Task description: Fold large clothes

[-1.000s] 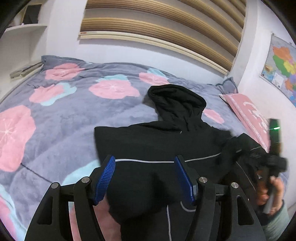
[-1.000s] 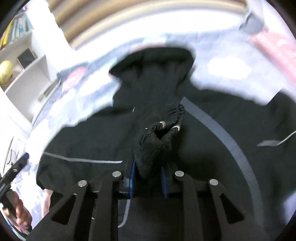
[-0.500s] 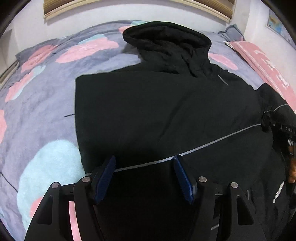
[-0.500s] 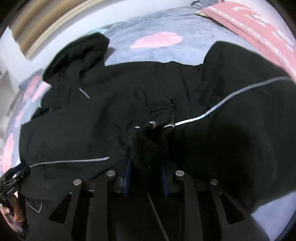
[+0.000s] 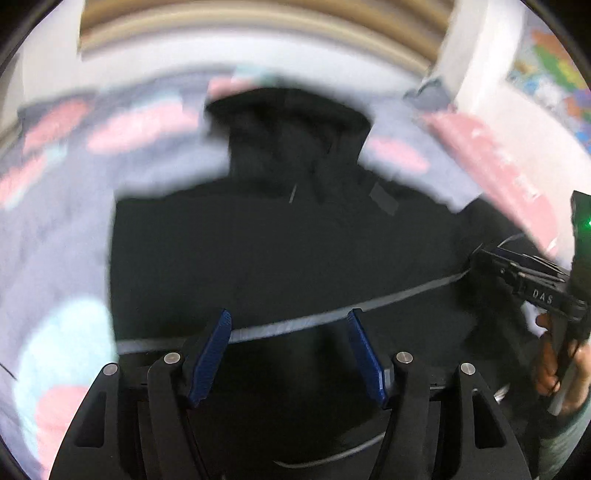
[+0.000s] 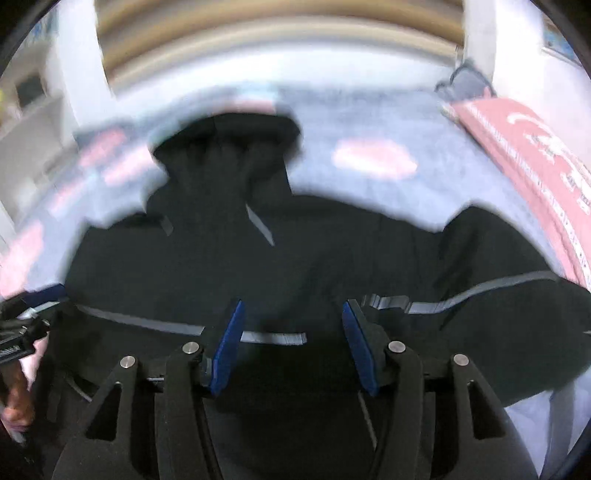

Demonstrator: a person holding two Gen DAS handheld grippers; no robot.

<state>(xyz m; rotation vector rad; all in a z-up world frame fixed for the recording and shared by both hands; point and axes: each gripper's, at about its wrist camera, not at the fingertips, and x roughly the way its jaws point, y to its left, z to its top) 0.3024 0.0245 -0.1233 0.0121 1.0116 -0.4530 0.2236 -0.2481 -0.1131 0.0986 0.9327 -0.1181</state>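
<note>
A black hooded jacket [image 5: 280,251] with a thin grey stripe lies spread on the bed, hood toward the far wall; it also fills the right wrist view [image 6: 295,266]. My left gripper [image 5: 288,332] is open and empty, just above the jacket's stripe. My right gripper [image 6: 291,325] is open and empty above the jacket's middle. The right gripper's body also shows at the right edge of the left wrist view [image 5: 532,280]. Both views are motion-blurred.
The bed has a grey blanket [image 5: 55,229] with pink and pale blue flowers. A pink pillow [image 6: 535,147] lies at the right by the white wall. A slatted headboard [image 5: 258,22] stands behind. A map [image 5: 554,77] hangs on the right wall.
My right gripper has opened and let go of the bunched black fabric it held. Both grippers have shifted, and the views have tilted up toward the headboard.
</note>
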